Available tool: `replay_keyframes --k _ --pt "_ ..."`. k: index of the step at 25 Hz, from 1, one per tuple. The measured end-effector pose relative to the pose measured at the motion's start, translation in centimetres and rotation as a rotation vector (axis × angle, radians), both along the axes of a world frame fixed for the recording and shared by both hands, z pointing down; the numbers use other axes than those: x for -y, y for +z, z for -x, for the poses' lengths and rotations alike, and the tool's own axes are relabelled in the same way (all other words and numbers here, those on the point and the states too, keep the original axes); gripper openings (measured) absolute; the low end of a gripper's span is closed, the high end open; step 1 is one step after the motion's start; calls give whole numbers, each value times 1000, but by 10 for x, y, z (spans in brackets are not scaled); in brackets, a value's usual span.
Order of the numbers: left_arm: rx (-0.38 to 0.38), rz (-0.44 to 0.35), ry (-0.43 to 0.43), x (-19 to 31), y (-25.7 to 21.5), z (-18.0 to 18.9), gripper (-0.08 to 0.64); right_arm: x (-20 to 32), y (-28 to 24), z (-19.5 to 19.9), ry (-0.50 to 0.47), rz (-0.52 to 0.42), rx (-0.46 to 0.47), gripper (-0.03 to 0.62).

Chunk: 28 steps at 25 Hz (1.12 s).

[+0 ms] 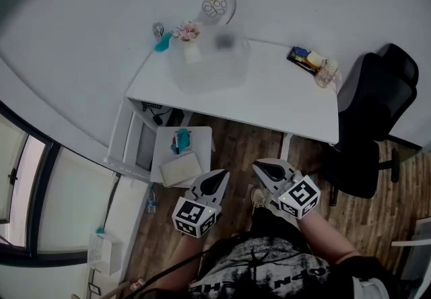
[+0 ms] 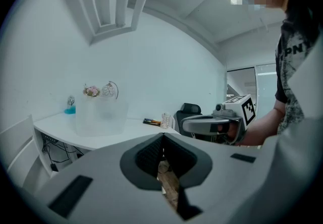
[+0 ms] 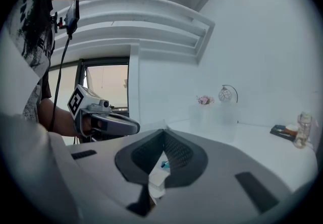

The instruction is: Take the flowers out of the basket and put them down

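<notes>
Pink flowers (image 1: 186, 31) poke up from the back left of a translucent basket (image 1: 205, 62) on the white desk (image 1: 283, 99). Both grippers hang near my body, over the wood floor and short of the desk's front edge. The left gripper (image 1: 222, 174) is shut and empty, and so is the right gripper (image 1: 259, 168). In the left gripper view the basket (image 2: 100, 115) and flowers (image 2: 91, 91) stand far off beyond the shut jaws (image 2: 163, 137). The right gripper view shows the basket (image 3: 214, 117) and flowers (image 3: 204, 100) far past its own shut jaws (image 3: 164, 131).
A black office chair (image 1: 374, 122) stands at the desk's right end. A small white side stand (image 1: 178, 156) with a teal item sits below the desk front. A teal bottle (image 1: 161, 42), a round ornament (image 1: 217, 7) and a tray of small items (image 1: 313, 62) occupy the desk's back.
</notes>
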<state>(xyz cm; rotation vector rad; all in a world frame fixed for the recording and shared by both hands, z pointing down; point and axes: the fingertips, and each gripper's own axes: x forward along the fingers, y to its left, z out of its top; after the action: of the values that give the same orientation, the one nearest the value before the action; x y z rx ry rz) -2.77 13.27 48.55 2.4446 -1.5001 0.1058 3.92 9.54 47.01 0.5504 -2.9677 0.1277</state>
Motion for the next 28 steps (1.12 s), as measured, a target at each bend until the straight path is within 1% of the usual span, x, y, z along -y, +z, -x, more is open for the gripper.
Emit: replay_keyframes --k 6,17,21,28 --pt "0 14 -51 61 -2 4 15 62 -8 6 -45 7 13 17" --pt "20 23 -144 162 -5 8 15 168 -2 7 -128 30 19 17" --pt "34 21 -173 188 -5 11 14 202 1 8 -144 39 14 17" --pt "43 17 -222 222 -6 24 14 236 8 19 -199 30 2 17"
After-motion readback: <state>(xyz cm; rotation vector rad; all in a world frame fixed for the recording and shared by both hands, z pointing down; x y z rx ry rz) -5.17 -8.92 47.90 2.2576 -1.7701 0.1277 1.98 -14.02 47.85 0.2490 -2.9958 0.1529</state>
